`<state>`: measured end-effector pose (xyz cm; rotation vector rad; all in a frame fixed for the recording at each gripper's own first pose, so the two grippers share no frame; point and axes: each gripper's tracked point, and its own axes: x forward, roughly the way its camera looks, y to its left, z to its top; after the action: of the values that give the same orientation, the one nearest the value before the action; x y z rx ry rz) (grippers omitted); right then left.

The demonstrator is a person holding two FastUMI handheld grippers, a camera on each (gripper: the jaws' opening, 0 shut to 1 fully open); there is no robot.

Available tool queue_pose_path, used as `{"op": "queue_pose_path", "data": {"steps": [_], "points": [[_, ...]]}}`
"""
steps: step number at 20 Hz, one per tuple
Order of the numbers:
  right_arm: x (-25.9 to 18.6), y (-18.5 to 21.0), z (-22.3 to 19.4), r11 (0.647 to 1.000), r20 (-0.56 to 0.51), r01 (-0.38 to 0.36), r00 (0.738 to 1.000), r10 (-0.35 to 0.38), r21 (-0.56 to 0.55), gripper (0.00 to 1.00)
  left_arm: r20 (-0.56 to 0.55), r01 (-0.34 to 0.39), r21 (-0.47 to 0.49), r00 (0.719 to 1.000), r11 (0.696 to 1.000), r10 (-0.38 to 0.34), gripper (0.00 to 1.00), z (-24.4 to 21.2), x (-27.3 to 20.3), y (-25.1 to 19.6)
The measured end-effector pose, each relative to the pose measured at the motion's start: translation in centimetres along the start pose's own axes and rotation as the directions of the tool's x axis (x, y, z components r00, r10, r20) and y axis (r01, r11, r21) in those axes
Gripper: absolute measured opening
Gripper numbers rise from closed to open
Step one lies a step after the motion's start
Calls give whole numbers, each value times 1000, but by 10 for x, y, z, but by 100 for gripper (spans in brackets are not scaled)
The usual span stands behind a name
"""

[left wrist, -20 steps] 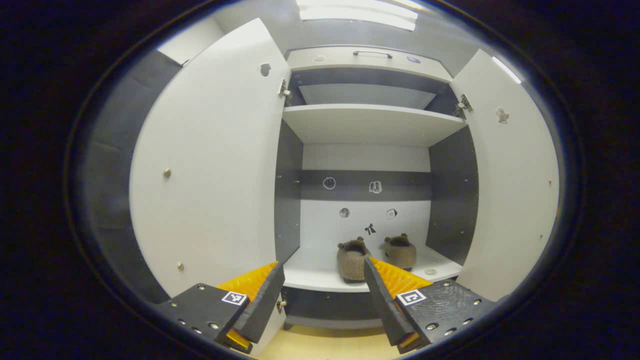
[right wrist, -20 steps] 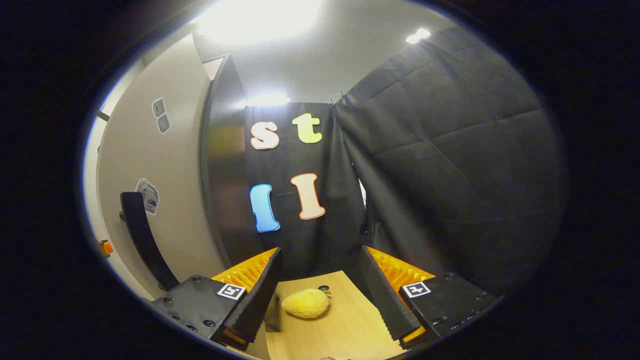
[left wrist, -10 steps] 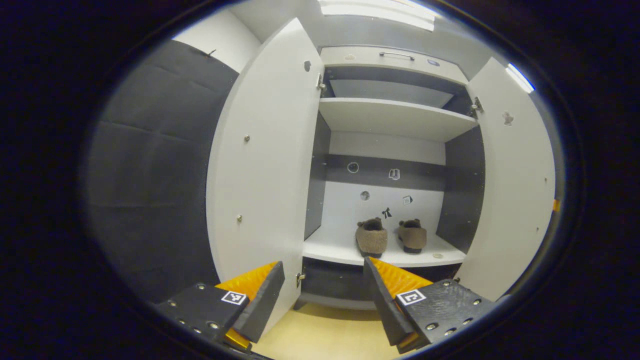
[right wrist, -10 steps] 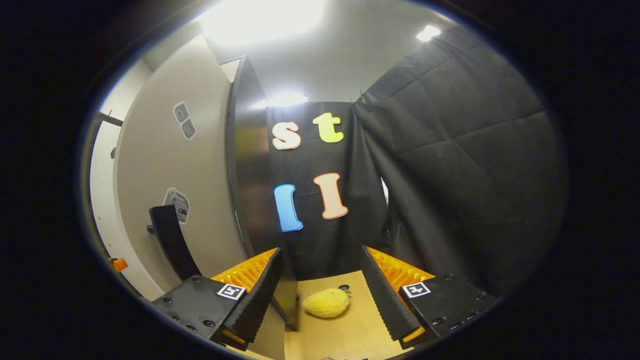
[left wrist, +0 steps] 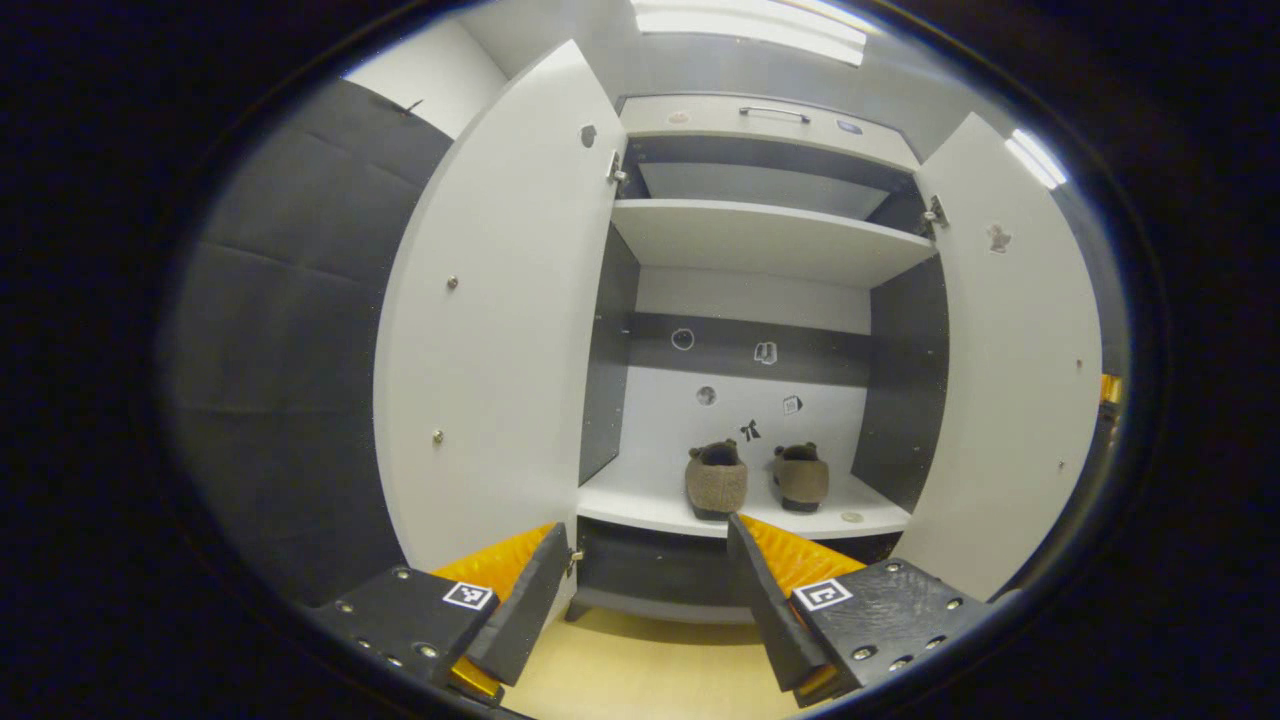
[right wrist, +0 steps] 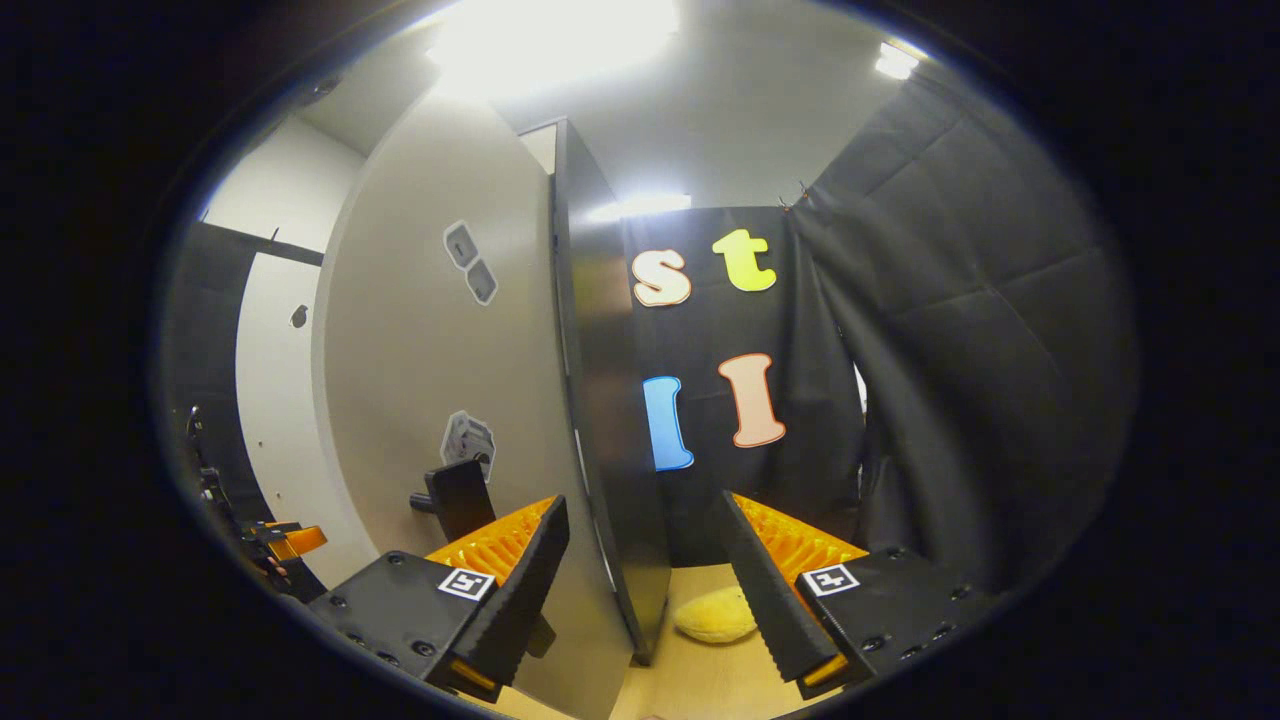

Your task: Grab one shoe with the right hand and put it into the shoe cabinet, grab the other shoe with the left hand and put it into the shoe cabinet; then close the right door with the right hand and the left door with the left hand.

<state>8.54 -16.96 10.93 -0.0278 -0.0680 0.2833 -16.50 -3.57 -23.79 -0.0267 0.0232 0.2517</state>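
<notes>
**A:** Where does the left gripper (left wrist: 645, 590) sit?

**B:** It is held level in front of the shoe cabinet (left wrist: 760, 235), aimed at the low shelf (left wrist: 640, 505). Its fingers are spread wide with nothing between them, and they touch nothing. The left one lies just beside the bottom corner of the left door (left wrist: 490, 310).

**A:** And the shoes?

**B:** Both are inside on that low shelf, side by side with heels toward the camera: the left shoe (left wrist: 716, 482) a little nearer, the right shoe (left wrist: 801, 477) just beside it, not quite touching as far as I can judge.

**A:** The doors?

**B:** Both swung fully open. The right door (left wrist: 1010, 350) stands out at the other side, and the opening between them is wide, with bare pale floor (left wrist: 650, 675) below the cabinet's dark base.

**A:** The right gripper (right wrist: 645, 590)?

**B:** It points along the outer face of the right door (right wrist: 440, 360), with the door's dark edge (right wrist: 605, 400) rising between its fingers. Those fingers are also wide apart and hold nothing. The left one is close beside the dark door handle (right wrist: 462, 497); whether it touches is hard to tell at that angle. A yellow plush toy (right wrist: 712, 614) lies on the floor beyond the door edge.
</notes>
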Motion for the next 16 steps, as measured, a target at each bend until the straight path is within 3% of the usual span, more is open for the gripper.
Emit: {"op": "queue_pose_path", "data": {"steps": [1, 2, 5, 6, 7, 9, 14, 16], "points": [[0, -1, 1, 1000, 4, 3, 1000, -3, -26, 90, 7, -11, 3, 1000, 1000, 11, 95, 1, 2, 1], [2, -1, 0, 1000, -2, 3, 1000, -3, -26, 95, 10, -17, 3, 1000, 1000, 17, 95, 2, 4, 1], [6, 10, -13, 995, -47, -18, 999, 22, 100, 95, 7, -6, 2, 1000, 1000, 6, 96, 0, 5, 1], [5, 12, -15, 988, -53, -16, 998, 25, 153, 96, 2, -10, 6, 1000, 1000, 10, 92, 1, 5, 2], [5, 14, -18, 981, -59, -16, 998, 28, 191, 97, -5, -13, 7, 1000, 1000, 14, 95, 1, 5, 2], [7, 22, -19, 974, -63, -25, 997, 40, 226, 97, -17, -27, -6, 1000, 1000, 26, 92, 0, 3, 2], [11, 50, -19, 983, -69, -55, 995, 68, 173, 96, -35, -59, -38, 998, 998, 57, 95, -3, 1, 3], [13, 65, -20, 985, -69, -72, 994, 84, 159, 96, -29, -77, -4, 997, 997, 77, 95, 0, 0, 5]]}}
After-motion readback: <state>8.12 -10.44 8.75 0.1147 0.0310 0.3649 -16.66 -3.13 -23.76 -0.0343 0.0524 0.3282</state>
